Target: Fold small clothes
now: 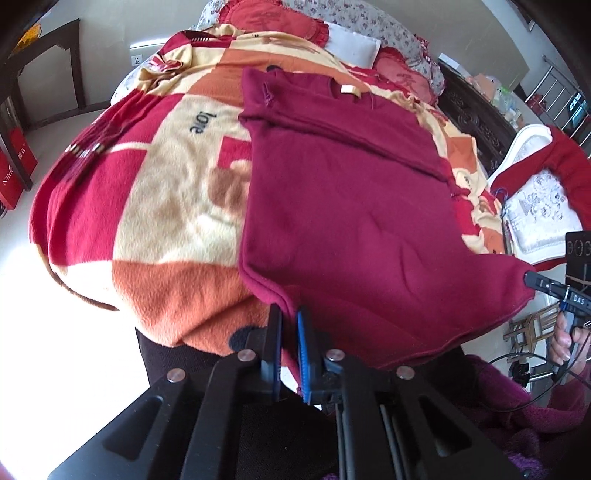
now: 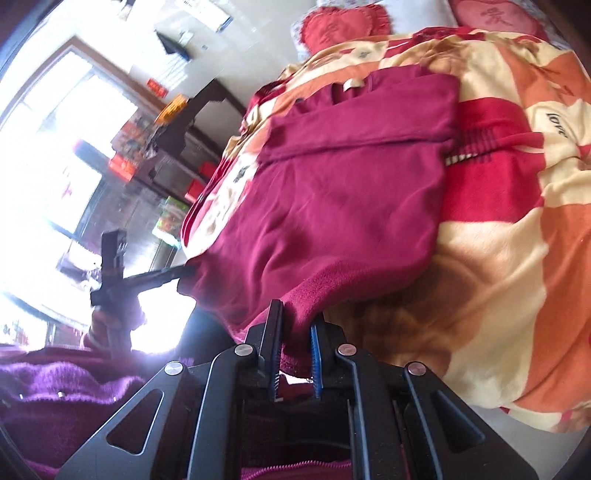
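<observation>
Left tool [image 1: 290, 328]: clamped on the near hem corner of the maroon shirt [image 1: 343, 206]; fabric is pinched between the blue pads.
Right tool [image 2: 295, 343]: closed on the other near hem corner of the shirt; cloth is bunched between the fingers.
Maroon shirt: laid flat on the patterned blanket [image 1: 159, 206], collar label at the far end, a sleeve folded across the chest, near hem lifted slightly off the blanket edge.
Heart cushion [image 2: 343, 29]: seen beyond the shirt's collar.
</observation>
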Motion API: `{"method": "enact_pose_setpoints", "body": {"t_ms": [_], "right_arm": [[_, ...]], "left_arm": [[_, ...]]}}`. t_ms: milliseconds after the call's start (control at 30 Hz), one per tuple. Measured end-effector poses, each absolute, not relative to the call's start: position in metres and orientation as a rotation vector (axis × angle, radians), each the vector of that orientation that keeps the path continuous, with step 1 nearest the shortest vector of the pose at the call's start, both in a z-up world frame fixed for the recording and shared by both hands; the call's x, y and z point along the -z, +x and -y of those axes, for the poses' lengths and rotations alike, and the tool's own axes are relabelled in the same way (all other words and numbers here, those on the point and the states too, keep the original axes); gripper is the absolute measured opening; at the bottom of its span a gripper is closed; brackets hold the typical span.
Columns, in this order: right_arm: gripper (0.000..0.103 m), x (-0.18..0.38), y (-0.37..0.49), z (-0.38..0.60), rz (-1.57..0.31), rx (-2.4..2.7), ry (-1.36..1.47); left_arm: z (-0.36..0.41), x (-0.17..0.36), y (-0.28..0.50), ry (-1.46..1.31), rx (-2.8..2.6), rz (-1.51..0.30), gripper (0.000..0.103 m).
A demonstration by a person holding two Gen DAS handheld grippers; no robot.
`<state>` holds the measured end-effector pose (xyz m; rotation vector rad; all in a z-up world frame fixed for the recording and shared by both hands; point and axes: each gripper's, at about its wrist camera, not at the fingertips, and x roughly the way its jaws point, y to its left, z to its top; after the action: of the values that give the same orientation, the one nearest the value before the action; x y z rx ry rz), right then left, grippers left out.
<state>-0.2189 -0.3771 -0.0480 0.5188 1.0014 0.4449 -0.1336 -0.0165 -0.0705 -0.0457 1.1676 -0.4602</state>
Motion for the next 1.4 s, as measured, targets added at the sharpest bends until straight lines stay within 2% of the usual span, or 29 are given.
{"method": "enact_pose_setpoints", "body": {"t_ms": [233,700,967,1400], "right_arm": [[0.0,0.039,-0.204,0.398,-0.935,-0.394,0.546],[0.0,0.018,-0.139,0.426,-0.827,-0.237,0.514],[0.0,0.012,-0.095,0.436,-0.799,-0.154,0.451],[0.0,0.008,-0.062,0.443,-0.788,-0.133,0.451]], "left_arm": [[0.026,0.051,-0.115,-0.078,0.467,-1.116,0.007],[0.075,0.003,-0.037,0.014,0.373,-0.873,0.008],[0.081,0.002,0.005,-0.013,0.338,-0.857,0.007],[0.089,-0.001,0.026,-0.001,0.323,-0.848,0.007]]}}
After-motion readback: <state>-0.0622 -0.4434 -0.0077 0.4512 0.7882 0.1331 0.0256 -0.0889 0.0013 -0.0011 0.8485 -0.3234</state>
